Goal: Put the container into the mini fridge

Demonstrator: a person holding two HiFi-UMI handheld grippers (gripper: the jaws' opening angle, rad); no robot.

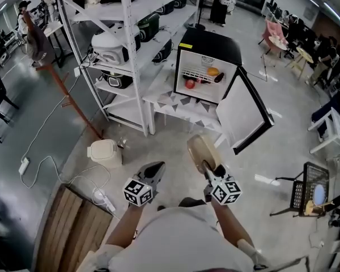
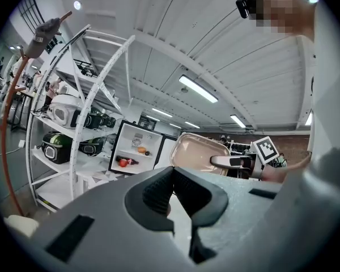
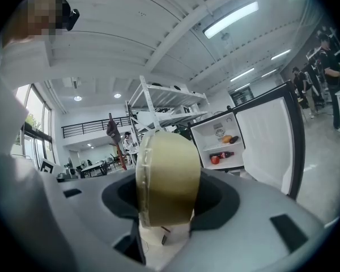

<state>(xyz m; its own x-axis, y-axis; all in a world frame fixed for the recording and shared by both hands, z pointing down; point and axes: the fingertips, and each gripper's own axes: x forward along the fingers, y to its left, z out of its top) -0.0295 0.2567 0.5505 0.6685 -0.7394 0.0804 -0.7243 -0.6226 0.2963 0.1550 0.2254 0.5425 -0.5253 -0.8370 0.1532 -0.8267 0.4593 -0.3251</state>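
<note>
Our right tool [image 1: 207,166] clamps the beige container [image 1: 202,148] on edge, up in the air, well apart from the open mini fridge [image 1: 211,45]; our left tool [image 1: 154,169] alongside has its jaws together

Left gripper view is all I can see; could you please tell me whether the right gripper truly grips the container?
Observer: Yes, the jaws of the right gripper are closed on the tan container, which is held on edge.
Operator: The container hides the fridge door from me; how does it stand?
Observer: The door of the fridge is wide open, swung to the right.
Operator: Is anything lying on the floor?
Observer: A white power strip with its cable lies far to the left.
</note>
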